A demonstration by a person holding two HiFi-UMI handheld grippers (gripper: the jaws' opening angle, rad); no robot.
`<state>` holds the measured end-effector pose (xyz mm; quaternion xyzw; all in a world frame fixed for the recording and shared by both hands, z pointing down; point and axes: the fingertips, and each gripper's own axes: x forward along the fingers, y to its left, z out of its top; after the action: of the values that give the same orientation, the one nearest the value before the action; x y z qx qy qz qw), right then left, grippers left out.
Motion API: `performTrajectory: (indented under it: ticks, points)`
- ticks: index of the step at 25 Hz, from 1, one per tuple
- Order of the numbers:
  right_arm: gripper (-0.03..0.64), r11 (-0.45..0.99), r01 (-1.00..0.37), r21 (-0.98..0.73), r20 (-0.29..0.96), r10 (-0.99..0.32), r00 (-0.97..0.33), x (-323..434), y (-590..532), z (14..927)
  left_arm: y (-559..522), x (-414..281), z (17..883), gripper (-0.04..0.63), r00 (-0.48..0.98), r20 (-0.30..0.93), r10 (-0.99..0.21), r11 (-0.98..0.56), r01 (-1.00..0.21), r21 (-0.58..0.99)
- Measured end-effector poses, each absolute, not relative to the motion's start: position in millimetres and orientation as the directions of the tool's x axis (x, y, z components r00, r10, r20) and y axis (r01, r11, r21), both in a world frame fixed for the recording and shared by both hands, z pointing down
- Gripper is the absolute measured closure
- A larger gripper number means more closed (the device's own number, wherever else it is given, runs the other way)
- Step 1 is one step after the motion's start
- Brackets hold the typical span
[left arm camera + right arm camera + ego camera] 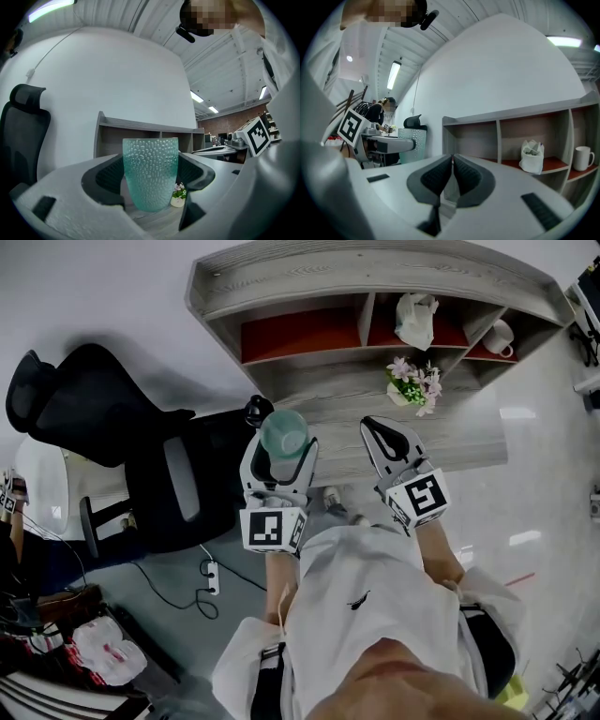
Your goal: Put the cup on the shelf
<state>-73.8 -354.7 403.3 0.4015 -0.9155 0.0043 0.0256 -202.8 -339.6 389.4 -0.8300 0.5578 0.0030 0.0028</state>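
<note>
left gripper (150, 164) clamps the teal cup (284, 433); right gripper (452, 159) closed, empty, its view, unlike left's, showing a white mug (582, 158).

I see the cup (284, 434) just left of centre in the head view — a translucent sea-green tumbler with a dimpled wall and no handle, narrowing a little toward a rounded base. It stands upright, mouth up, pinched at its sides between the two dark pads of my left claw (151, 180), with its base showing below them. The shelf (375, 273) fills the top of that frame: a grey wood-grain unit with a long top board, upright dividers and red-floored compartments, open toward me. In the left claw view it stands behind the cup, well apart from it — the cup is in no compartment.
</note>
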Motion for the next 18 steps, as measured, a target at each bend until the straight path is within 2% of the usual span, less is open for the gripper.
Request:
performTrajectory:
  ticks: [18]
  points:
    - [0.580,0.596,-0.803,0.015,0.071,-0.801,-0.594,-105,-409,409,-421,-218,395,0.221,0.506,-0.018,-0.862,-0.504,-0.862,-0.052]
